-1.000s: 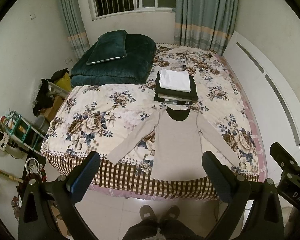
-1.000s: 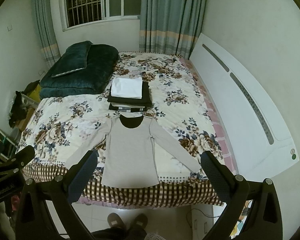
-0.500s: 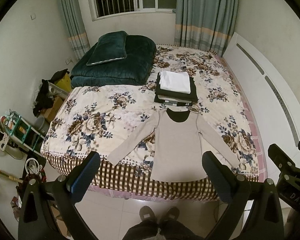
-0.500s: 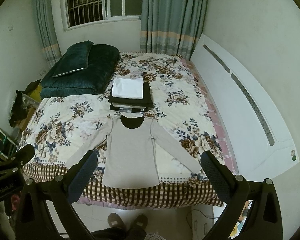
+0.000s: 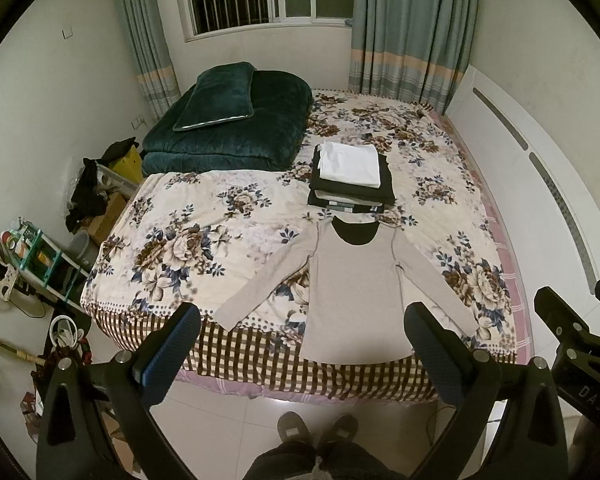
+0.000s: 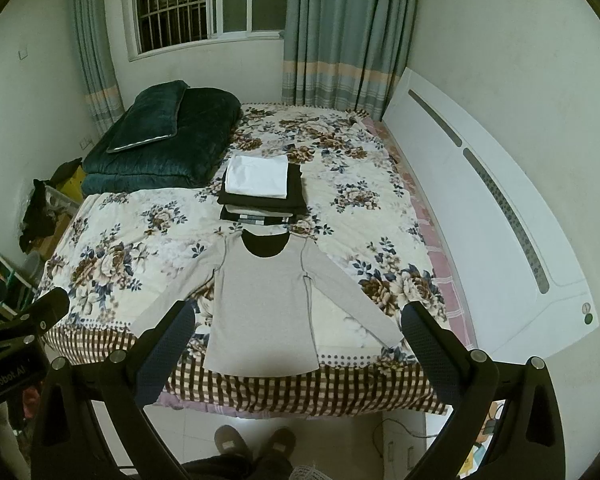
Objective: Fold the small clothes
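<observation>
A beige long-sleeved top (image 5: pixel 352 292) with a black neckline lies flat, sleeves spread, at the near edge of the floral bed (image 5: pixel 204 240); it also shows in the right wrist view (image 6: pixel 260 304). Behind it stands a stack of folded clothes (image 5: pixel 350 178), white piece on top, also in the right wrist view (image 6: pixel 260 186). My left gripper (image 5: pixel 302 344) is open and empty, held well above and short of the bed. My right gripper (image 6: pixel 298 344) is open and empty at a similar height.
A folded dark green quilt with a pillow (image 5: pixel 228 120) lies at the bed's back left. A white headboard (image 6: pixel 492 216) runs along the right. Clutter and a shelf (image 5: pixel 40 256) stand on the floor at left. My feet (image 5: pixel 316 432) are on the tiles.
Both grippers have risen or drawn back very slightly, so the bed sits a little higher in view. Nothing on the bed has moved.
</observation>
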A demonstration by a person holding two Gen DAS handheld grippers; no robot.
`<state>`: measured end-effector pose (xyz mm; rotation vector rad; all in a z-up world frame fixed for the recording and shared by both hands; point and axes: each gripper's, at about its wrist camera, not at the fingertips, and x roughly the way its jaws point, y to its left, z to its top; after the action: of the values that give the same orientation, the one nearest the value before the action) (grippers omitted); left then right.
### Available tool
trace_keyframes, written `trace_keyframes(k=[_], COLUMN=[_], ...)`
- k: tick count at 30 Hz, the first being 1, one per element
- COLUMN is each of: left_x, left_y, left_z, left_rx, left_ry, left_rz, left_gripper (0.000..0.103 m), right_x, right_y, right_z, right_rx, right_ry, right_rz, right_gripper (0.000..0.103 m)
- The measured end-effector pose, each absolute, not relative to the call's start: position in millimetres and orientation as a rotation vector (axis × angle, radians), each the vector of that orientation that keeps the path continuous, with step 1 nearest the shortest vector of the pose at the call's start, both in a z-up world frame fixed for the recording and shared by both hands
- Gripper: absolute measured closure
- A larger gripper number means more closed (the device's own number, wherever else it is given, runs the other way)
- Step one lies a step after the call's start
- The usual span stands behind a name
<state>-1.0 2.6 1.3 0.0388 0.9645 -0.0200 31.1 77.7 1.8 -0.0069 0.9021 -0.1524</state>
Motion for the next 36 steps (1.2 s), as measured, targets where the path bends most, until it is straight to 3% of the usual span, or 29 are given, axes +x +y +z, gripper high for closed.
trace_keyframes(k=[36], left_x=[3.1], left_y=[0.3], left_z=[-0.9], left_rx=[0.034], left_ry=[0.959], left_rz=[-0.014], left_gripper=[0.000], right_x=[35.6], right_y=[88.7], right_z=[6.5], right_rx=[0.008], right_ry=[0.914], right_rz=[-0.159], right_gripper=[0.000])
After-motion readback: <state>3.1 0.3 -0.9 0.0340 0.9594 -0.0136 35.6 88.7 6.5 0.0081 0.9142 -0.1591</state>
